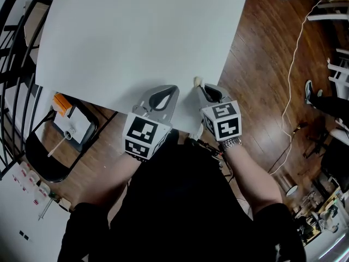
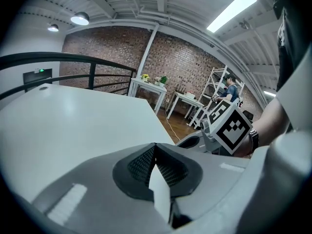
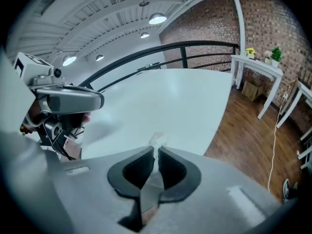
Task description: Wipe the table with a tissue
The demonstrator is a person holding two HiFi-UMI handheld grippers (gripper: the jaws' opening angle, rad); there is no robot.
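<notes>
Item 1, task thing. The tissue (image 3: 157, 141) is a small crumpled tuft pinched at the very tip of the right hand-held gripper (image 1: 200, 86). The jaws are closed on it, and only a short stub stands out past the pads. The tuft points along the gripper's own line, forward and away from the person.

Item 2, position. The tuft sits over the near edge of the white counter (image 1: 136, 37), toward the person's right end of that edge. Contact between tissue and surface cannot be confirmed from any view.

Item 3, other hand. The left hand-held gripper (image 2: 155, 147) lies just beside the right one, to its left, at the same near edge. Its jaws are together and nothing projects beyond the tips.

Item 4, assessment. Nearly all the bare counter lies ahead and to the left of the tuft. Wiping therefore appears to fall to the right arm: lower the tip, then sweep forward and leftward. With so little tissue exposed, the pads may rub the surface instead.
</notes>
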